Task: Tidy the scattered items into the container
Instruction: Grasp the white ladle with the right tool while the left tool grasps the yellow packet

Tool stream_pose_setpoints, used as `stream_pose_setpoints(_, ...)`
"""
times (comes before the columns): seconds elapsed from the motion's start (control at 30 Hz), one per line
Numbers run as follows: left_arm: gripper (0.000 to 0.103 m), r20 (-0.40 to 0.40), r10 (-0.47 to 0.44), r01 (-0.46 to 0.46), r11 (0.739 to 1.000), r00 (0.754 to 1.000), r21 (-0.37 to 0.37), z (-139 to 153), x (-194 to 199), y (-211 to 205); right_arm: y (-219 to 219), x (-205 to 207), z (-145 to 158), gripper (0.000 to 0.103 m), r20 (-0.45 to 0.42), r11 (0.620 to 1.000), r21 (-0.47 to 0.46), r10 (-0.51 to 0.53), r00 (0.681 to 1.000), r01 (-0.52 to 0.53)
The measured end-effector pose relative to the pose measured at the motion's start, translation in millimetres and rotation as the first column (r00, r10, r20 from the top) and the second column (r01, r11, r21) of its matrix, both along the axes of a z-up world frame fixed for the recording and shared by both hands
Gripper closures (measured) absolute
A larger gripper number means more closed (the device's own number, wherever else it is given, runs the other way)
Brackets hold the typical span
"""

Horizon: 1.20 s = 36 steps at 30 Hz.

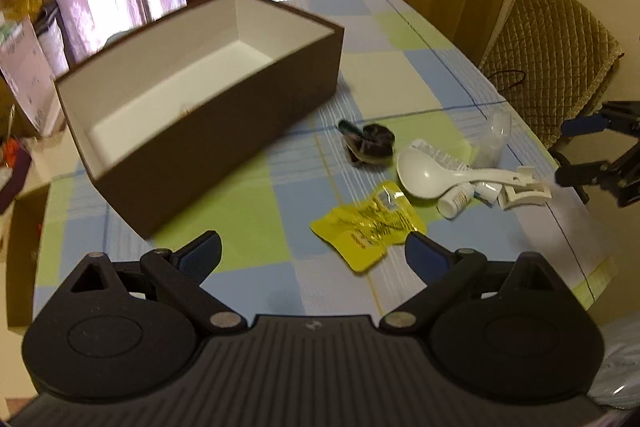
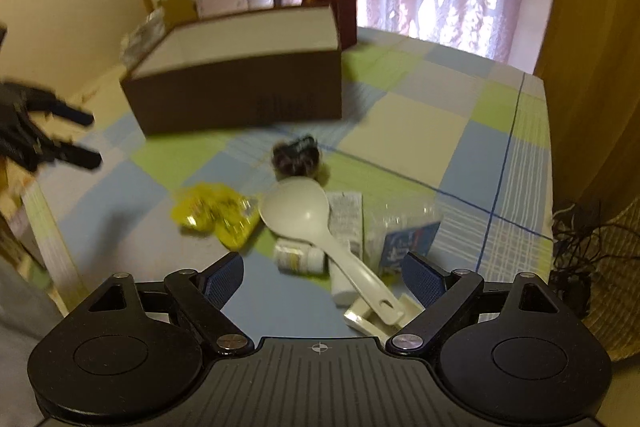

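Both grippers are hovering above the checked tablecloth [image 1: 248, 187], jaws spread wide, nothing in either: left gripper [image 1: 313, 251], right gripper [image 2: 320, 273]. Brown box [image 1: 224, 131] with white inside is sitting open on the far side of the table, nothing showing inside it. Scattered items are lying in a loose cluster near the box: yellow packet [image 1: 370, 225], white spoon [image 1: 424, 173] touching a small white bottle [image 1: 454, 201], dark scrunchie [image 1: 370, 145], clear plastic bag [image 1: 494, 139], white clip [image 1: 524, 187]. Right gripper is hanging just over the spoon handle.

dark bundle [image 2: 297, 157] blurred, perhaps fabric
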State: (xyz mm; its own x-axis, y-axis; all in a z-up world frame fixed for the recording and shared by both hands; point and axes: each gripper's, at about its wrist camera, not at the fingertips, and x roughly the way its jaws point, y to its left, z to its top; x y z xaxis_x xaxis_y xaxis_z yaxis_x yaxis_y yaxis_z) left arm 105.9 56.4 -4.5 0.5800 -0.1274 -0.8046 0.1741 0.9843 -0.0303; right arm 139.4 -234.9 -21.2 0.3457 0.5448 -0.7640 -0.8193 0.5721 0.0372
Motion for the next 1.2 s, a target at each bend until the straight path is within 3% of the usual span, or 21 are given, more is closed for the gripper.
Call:
stream_pose_setpoints(0.03,0.007,-0.007,0.001,-0.001,1.0,1.0,0.0,-3,1,-1,2,-1,-5,0.011,0.022,1.0,-0.017,0.021,1.0,-0.021)
stream_pose_setpoints(0.1,0.007,-0.016,0.001,-0.001,1.0,1.0,0.002,-9,1,-2,8,-3,-14,0.043,0.055,0.996,-0.054,0.079,0.995,-0.076)
stream_pose_setpoints(0.27,0.009,-0.031,0.02,-0.02,1.0,0.999,0.004,-15,2,0,22,-6,-39,0.044,0.149,0.97,-0.185,0.185,0.971,-0.157)
stream_pose_setpoints(0.3,0.009,-0.035,0.025,-0.025,1.0,0.999,0.003,-17,2,1,24,-5,-44,0.049,0.156,0.964,-0.209,0.2,0.967,-0.166)
stream_pose_setpoints(0.33,0.009,-0.04,0.03,-0.03,1.0,0.999,0.001,-18,3,1,25,-2,-49,0.062,0.151,0.961,-0.22,0.201,0.968,-0.165)
stream_pose_setpoints(0.63,0.01,-0.082,0.053,-0.054,0.998,0.995,-0.018,-30,4,3,26,28,-73,0.063,0.067,0.975,-0.193,0.128,0.989,-0.113)
stream_pose_setpoints(0.9,0.01,-0.088,0.037,-0.04,0.999,0.995,-0.029,-33,9,0,44,8,-56,0.063,0.126,0.977,-0.172,0.149,0.981,-0.127)
stream_pose_setpoints(1.2,0.01,-0.103,0.057,-0.06,0.998,0.993,-0.025,-44,19,10,106,-25,-88,0.063,0.274,0.927,-0.301,0.307,0.911,-0.222)
